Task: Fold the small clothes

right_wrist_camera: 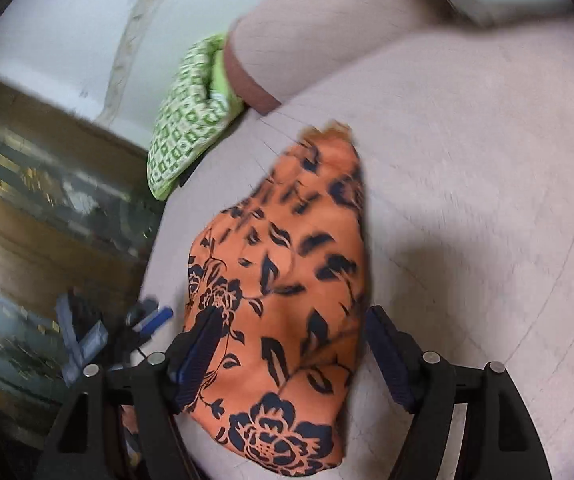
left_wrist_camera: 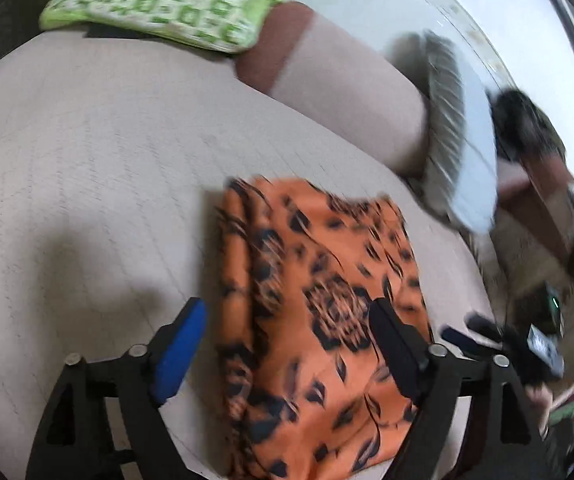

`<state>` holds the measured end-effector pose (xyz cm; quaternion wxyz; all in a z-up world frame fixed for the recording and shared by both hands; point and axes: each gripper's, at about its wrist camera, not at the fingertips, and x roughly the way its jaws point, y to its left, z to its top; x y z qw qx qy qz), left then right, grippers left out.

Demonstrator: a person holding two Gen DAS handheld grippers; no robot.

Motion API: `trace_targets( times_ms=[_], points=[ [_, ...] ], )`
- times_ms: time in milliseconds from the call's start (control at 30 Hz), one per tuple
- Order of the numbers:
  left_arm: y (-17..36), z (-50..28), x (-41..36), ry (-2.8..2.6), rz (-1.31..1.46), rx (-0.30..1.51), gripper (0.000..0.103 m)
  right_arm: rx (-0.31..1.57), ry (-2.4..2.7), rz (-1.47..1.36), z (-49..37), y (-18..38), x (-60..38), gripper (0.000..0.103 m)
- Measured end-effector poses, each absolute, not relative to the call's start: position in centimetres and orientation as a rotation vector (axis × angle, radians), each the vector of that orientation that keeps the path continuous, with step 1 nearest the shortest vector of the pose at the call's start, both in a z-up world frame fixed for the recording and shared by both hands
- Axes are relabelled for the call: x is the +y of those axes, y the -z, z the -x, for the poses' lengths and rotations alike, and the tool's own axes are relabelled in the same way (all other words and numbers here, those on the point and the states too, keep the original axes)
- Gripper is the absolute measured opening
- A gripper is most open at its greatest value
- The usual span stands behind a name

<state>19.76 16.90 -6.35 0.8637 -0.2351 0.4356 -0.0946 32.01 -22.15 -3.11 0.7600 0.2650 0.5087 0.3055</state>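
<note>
Left tool [left_wrist_camera: 287,340] spread wide — orange floral garment [left_wrist_camera: 319,300] folded, rumpled.

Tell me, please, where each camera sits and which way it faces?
Left wrist: on the left gripper, facing down its open fingers at the orange cloth on the beige sofa.
Right wrist: on the right gripper, fingers open astride the same cloth.
Both share the cloth, sofa and green cushion.
</note>
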Motion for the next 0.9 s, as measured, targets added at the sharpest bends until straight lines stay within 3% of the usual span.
trace_targets(
  times_ms=[200, 400, 833, 867, 900],
  points=[
    [10.6, -20.6, 15.0, 0.091, 0.431, 1.061, 0.084, 1.200, -0.663, -0.672, -32.1, 7.3, -20.6, 0.077],
    [9.5, -20.7, 13.8, 0.054, 0.356, 0.989, 0.084, 1.162, -0.646, -0.582, -32.7, 5.9, -20.1, 0.077],
    [11.2, -23.4, 12.6, 0.099, 0.387, 1.050, 0.084, 1.188, -0.645, -0.510, -35.1, 7.1, -16.1, 0.077],
    [11.6, -23.5, 12.8, 0.110, 0.405, 1.056, 0.072, 1.196, -0.627, -0.448, -35.1, 6.9, -15.3, 0.072],
    [11.6, -23.6, 12.9, 0.149, 0.428, 1.045, 0.059, 1.201, -0.610, -0.396, -35.1, 6.5, -14.7, 0.055]
  ],
)
